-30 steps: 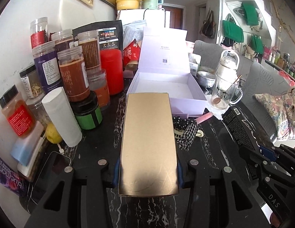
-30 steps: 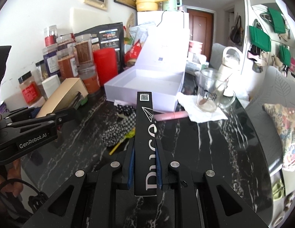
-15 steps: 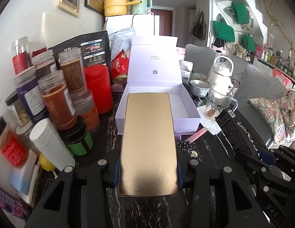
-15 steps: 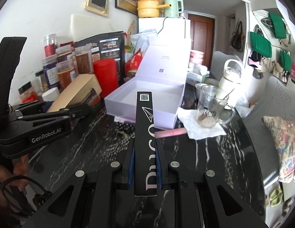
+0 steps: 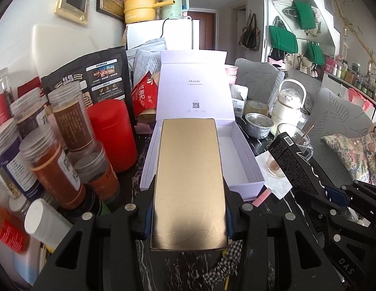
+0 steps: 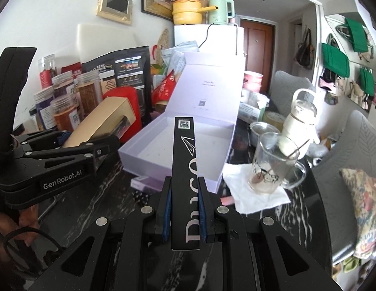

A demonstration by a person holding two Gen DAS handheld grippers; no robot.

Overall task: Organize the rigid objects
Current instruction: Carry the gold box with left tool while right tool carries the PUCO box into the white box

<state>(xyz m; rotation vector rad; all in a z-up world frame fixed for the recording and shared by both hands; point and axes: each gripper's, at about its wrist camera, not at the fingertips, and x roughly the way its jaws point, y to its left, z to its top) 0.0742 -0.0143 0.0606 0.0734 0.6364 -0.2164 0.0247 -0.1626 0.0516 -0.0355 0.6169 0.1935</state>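
My left gripper (image 5: 189, 214) is shut on a flat gold box (image 5: 189, 181), whose far end reaches over the open white gift box (image 5: 246, 167). The same gold box (image 6: 103, 123) shows from the side in the right wrist view, held by the left gripper (image 6: 105, 145) just left of the white gift box (image 6: 163, 152). My right gripper (image 6: 183, 208) is shut on a slim black box (image 6: 184, 160) with white lettering; its tip hangs above the gift box's near wall. That black box (image 5: 292, 165) also appears at the right of the left wrist view.
Several spice jars (image 5: 54, 167) and a red canister (image 5: 112, 133) crowd the left side. A glass mug on a napkin (image 6: 268, 167), a white bottle (image 6: 299, 121) and a metal bowl (image 5: 258, 123) stand to the right. A checked cloth (image 5: 224, 264) lies on the dark marble table (image 6: 297, 218).
Both grippers have moved forward and up toward the white gift box, carrying their boxes. The gold box now overlaps the gift box's opening, and the black box's tip reaches over its near wall.
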